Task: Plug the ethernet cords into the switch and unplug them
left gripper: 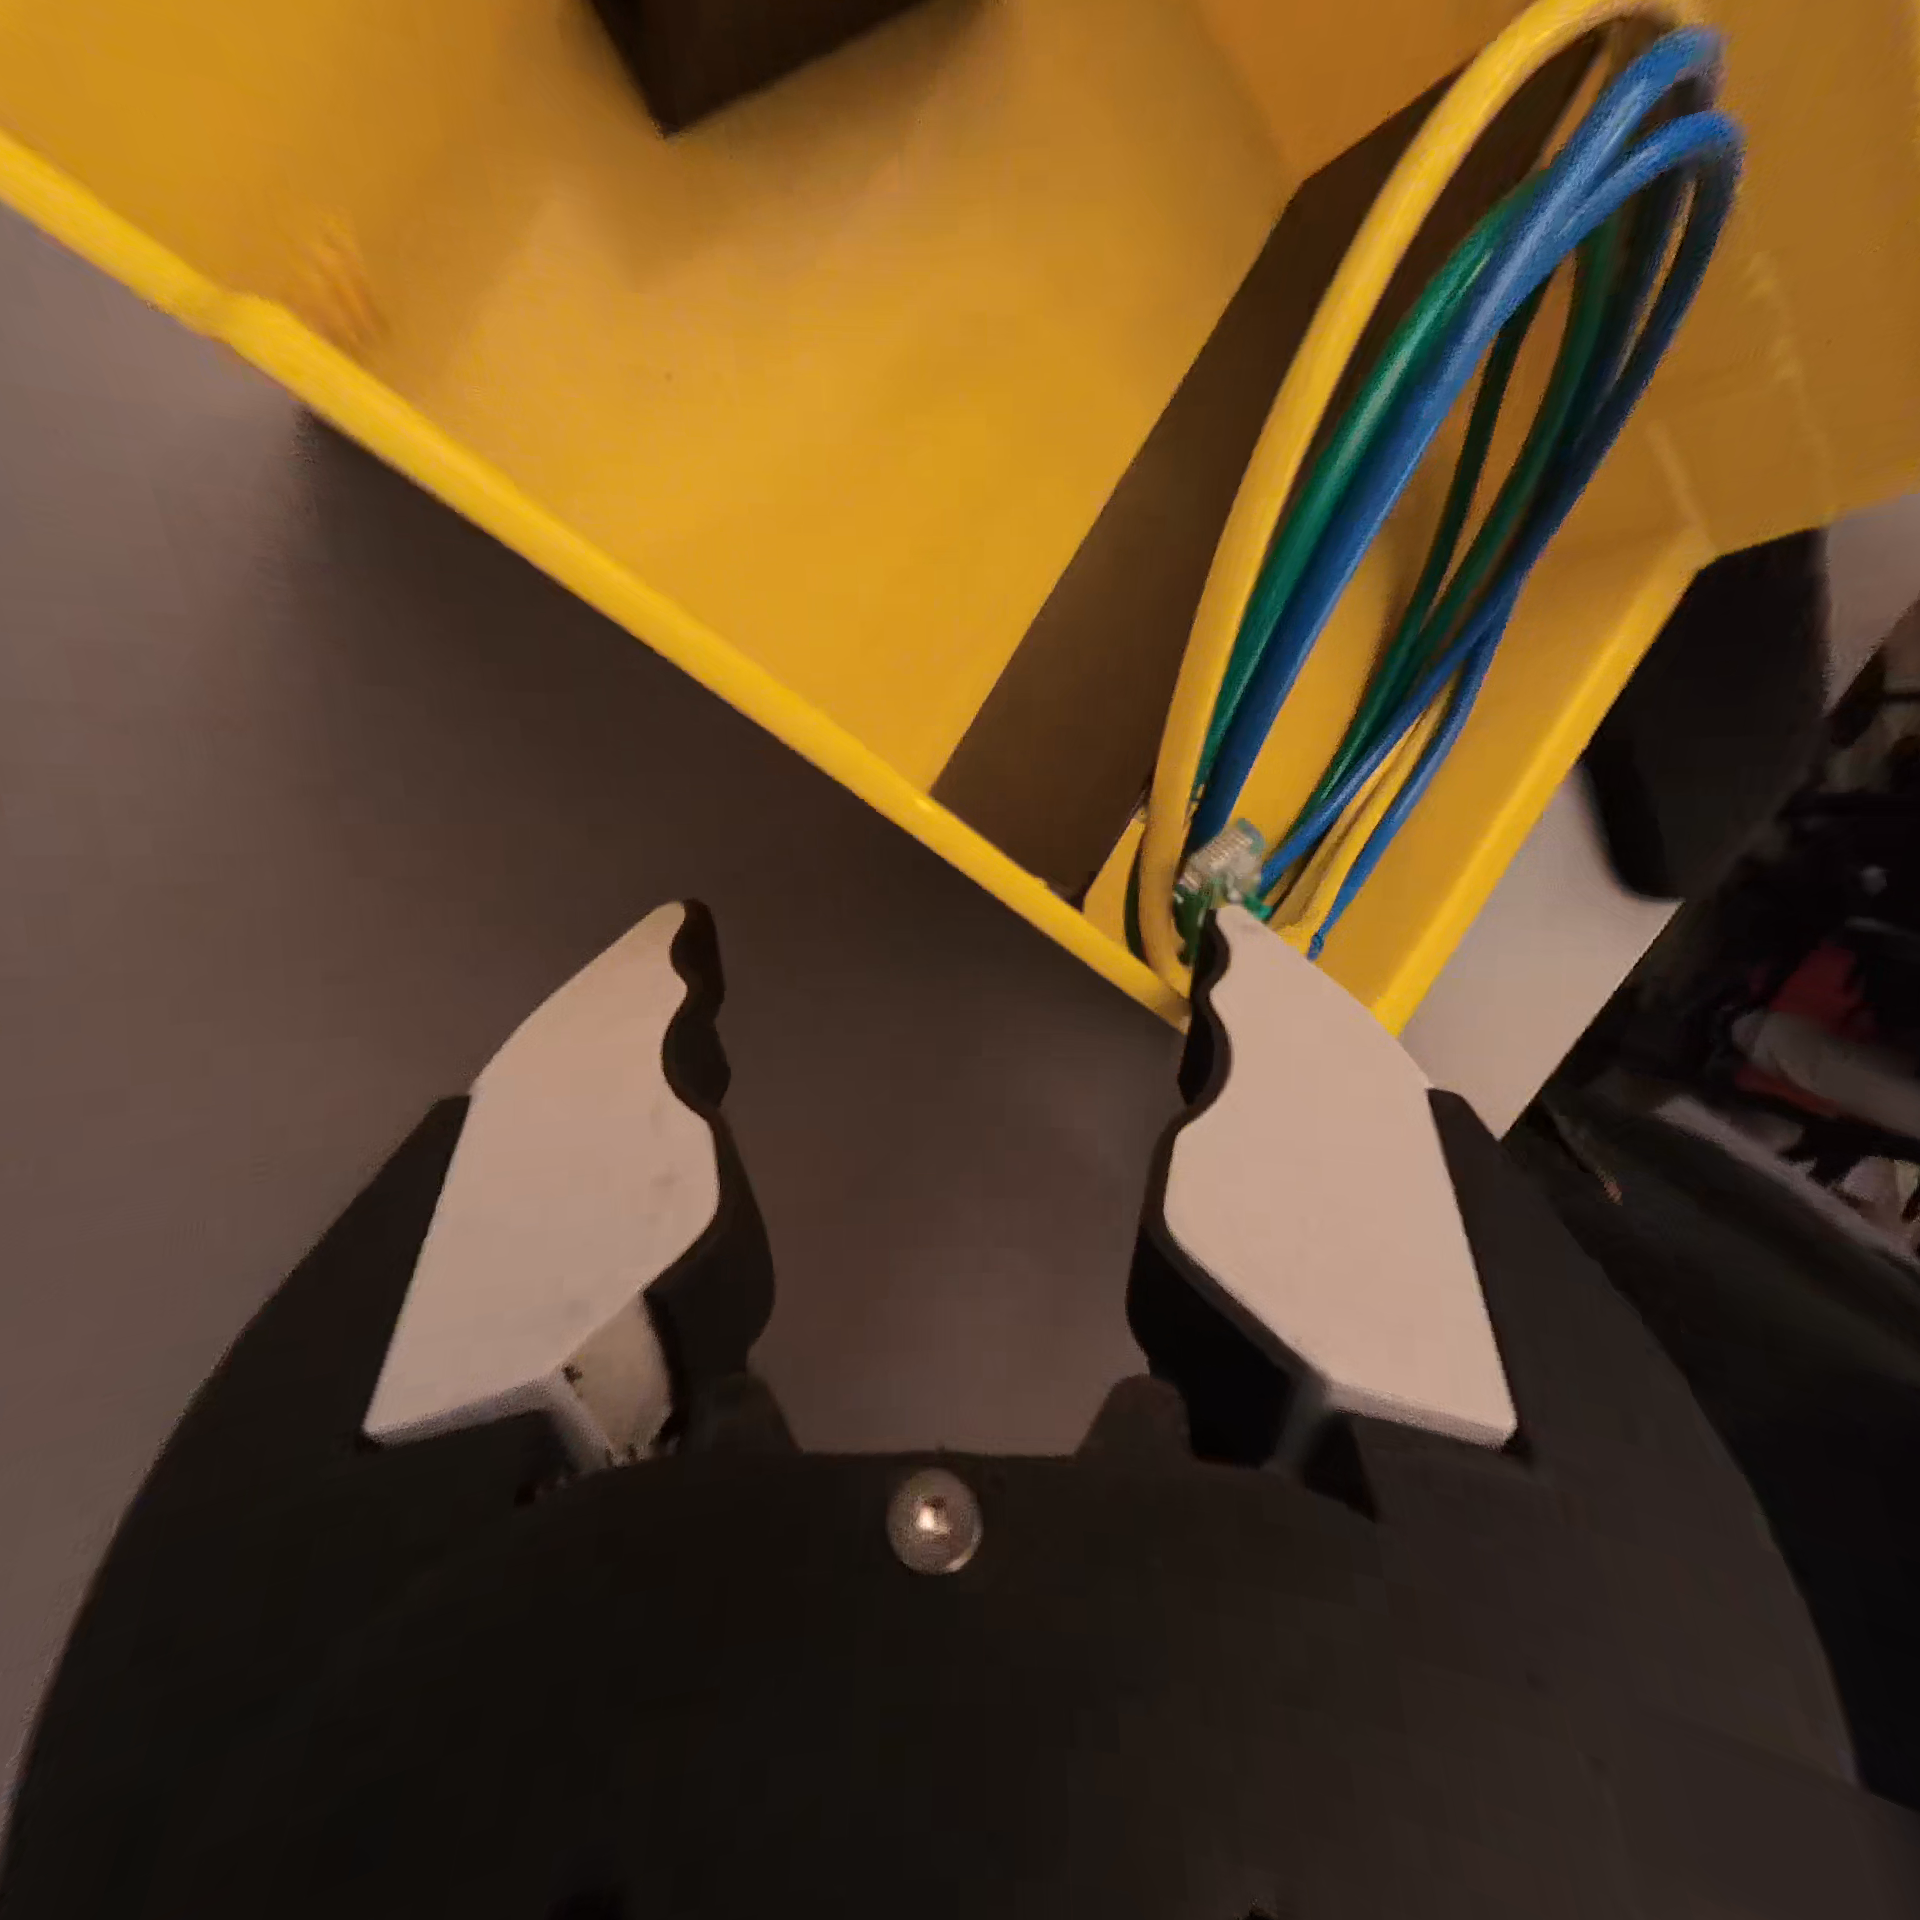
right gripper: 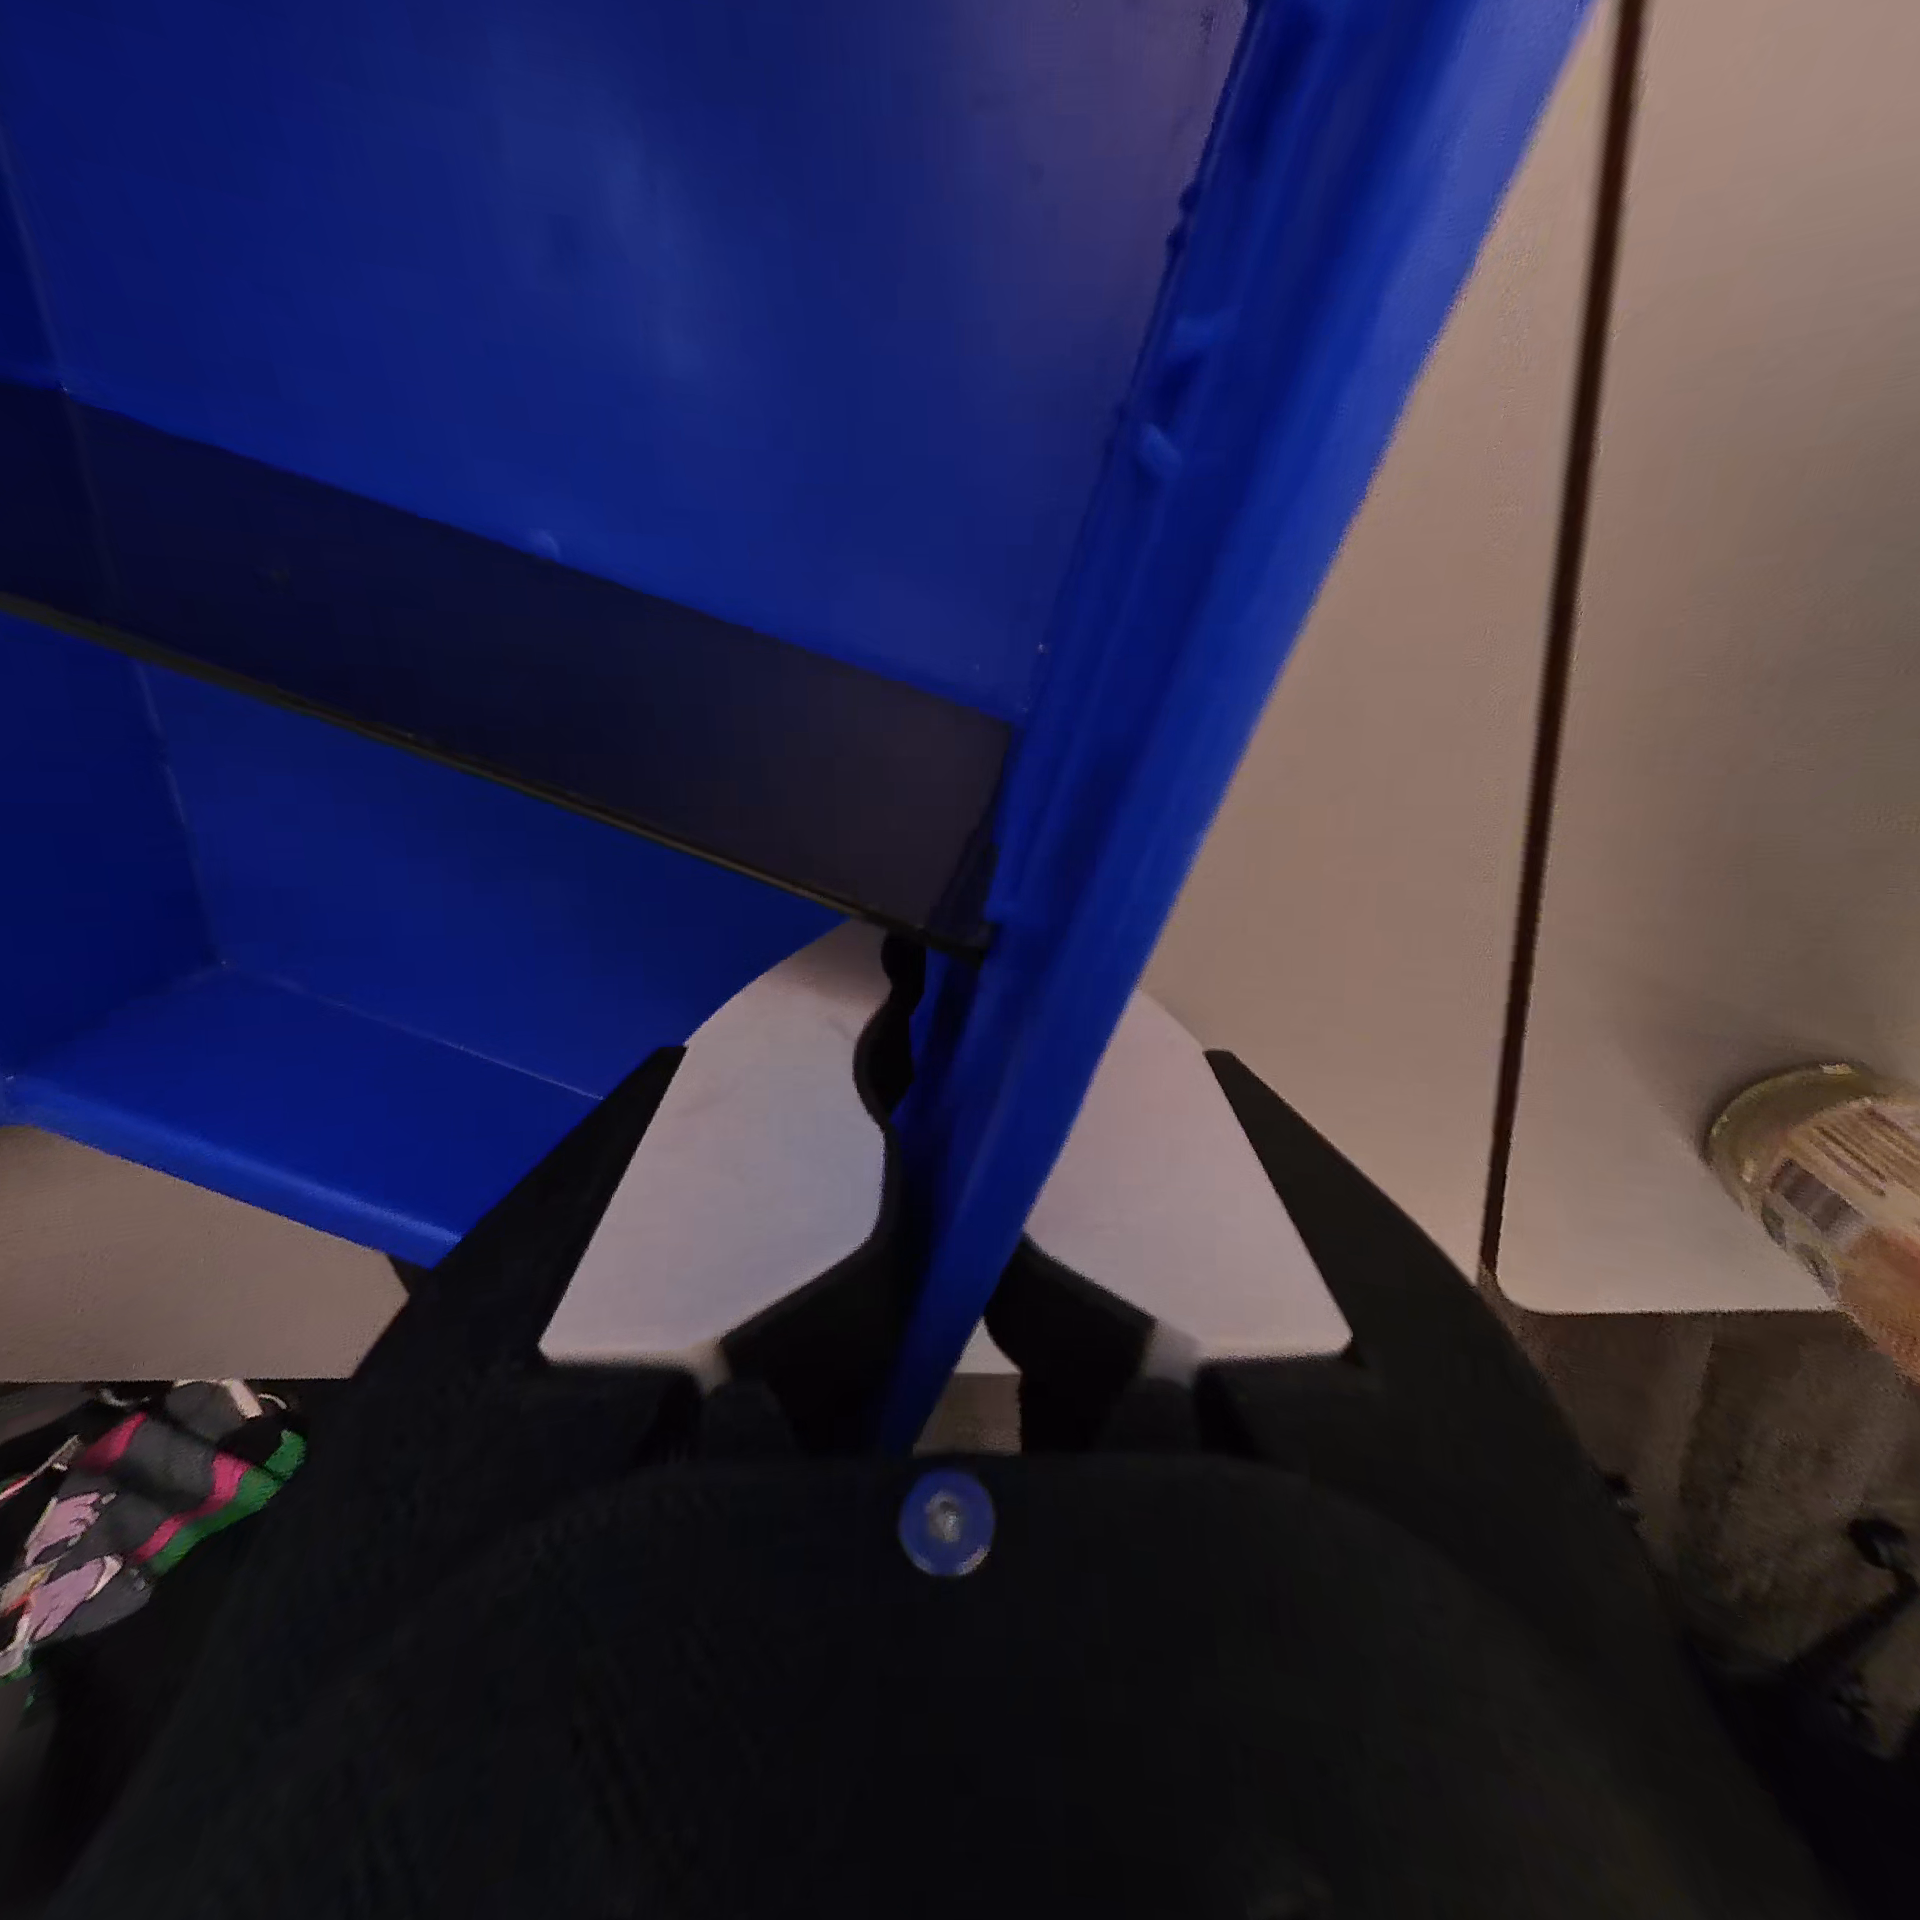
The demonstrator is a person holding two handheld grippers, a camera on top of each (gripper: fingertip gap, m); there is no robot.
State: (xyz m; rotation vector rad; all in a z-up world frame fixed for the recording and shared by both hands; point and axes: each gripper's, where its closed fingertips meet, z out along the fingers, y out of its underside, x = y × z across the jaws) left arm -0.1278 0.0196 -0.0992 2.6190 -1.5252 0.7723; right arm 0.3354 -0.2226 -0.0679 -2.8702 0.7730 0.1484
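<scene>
In the left wrist view a yellow bin (left gripper: 790,416) lies across the top. Coiled ethernet cords (left gripper: 1455,468), blue, green and yellow, sit in its right compartment, with a clear plug (left gripper: 1226,868) at the near end. My left gripper (left gripper: 956,925) is open and empty over the grey table, its right fingertip (left gripper: 1236,935) just below the plug at the bin's rim. In the right wrist view my right gripper (right gripper: 935,997) is shut on the side wall of a blue bin (right gripper: 1101,831). No switch is in view.
A black divider (right gripper: 499,727) crosses the inside of the blue bin. A pale table (right gripper: 1714,623) with a dark seam lies to the right, and a round brass-coloured object (right gripper: 1808,1153) sits at its edge. Coloured clutter (right gripper: 104,1507) lies at lower left. The left gripper's tips are roughly 50 cm from the right gripper's.
</scene>
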